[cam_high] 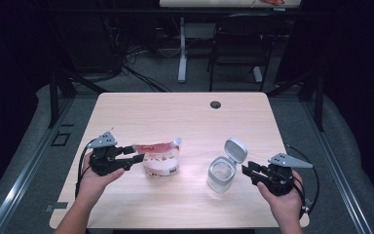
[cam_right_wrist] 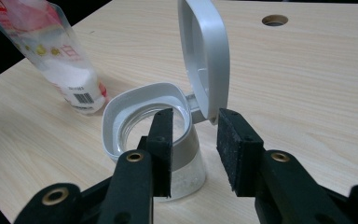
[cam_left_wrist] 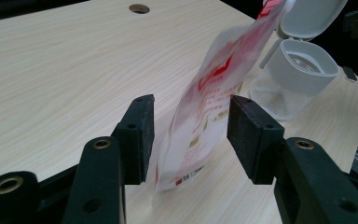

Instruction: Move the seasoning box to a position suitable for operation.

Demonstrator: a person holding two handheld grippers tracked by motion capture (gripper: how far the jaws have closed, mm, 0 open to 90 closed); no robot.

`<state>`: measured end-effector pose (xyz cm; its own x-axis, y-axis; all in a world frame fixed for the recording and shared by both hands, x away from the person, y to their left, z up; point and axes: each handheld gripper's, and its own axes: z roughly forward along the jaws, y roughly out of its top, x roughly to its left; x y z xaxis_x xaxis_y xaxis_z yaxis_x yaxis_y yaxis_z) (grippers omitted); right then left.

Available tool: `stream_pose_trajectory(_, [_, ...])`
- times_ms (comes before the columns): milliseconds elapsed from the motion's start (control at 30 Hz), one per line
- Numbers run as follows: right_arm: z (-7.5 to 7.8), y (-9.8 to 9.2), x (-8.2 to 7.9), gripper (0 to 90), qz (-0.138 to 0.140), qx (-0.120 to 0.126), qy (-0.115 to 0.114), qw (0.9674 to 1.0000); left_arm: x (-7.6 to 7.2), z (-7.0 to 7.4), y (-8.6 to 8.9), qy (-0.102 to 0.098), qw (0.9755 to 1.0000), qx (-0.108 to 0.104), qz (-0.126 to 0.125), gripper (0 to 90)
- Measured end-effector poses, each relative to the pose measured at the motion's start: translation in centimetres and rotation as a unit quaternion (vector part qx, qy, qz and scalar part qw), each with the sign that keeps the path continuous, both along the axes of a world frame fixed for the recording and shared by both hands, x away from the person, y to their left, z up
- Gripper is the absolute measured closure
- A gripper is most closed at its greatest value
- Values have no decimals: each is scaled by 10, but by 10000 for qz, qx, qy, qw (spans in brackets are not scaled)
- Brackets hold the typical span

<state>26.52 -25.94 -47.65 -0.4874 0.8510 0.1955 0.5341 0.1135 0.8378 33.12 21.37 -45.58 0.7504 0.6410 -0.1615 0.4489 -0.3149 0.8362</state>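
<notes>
The pouch carries red print on a clear-and-white film: a red band across its top, small red lettering down its face that is too blurred to read, a few yellow marks, and a black barcode near its base. White grains, probably sugar or salt, fill its lower half. It stands tilted on the pale wood surface, left of centre, its top corner leaning toward the container.

The left gripper has its fingers spread on either side of the pouch's lower part; in the left gripper view neither pad presses the film, so the pouch stands between them ungripped.

The container is a clear jar with a white collar and a white hinged lid flipped up and open. It sits right of the pouch, well apart from it, with a thin layer of white grains at its bottom. No writing shows on it.

The right gripper is held just beside the container, fingers spread, nothing pinched; the left finger overlaps the jar's rim in the right gripper view, though contact cannot be told.
</notes>
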Motion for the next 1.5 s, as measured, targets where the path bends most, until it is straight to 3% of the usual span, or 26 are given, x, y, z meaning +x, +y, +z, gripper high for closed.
stream_pose_trajectory(367, [9, 2, 2, 609, 148, -59, 71, 9998, 11, 8, -10, -3, 10000, -20, -84, 589])
stream_pose_trajectory(500, [15, 4, 2, 606, 229, -130, 37, 9996, 13, 10, -10, 34, 9998, -36, -196, 592])
stream_pose_trajectory(800, [32, 6, 2, 642, 371, -222, -198, 9989, 11, 11, -7, -113, 9995, -26, -298, 648])
stream_pose_trajectory(1167, [52, 32, 5, 644, 757, -199, -425, 9960, 5, 11, 0, -146, 9998, -38, -162, 629])
stream_pose_trajectory(1500, [50, 67, 29, 637, 1106, -206, -473, 9925, 3, 10, 9, -125, 9999, -2, -93, 653])
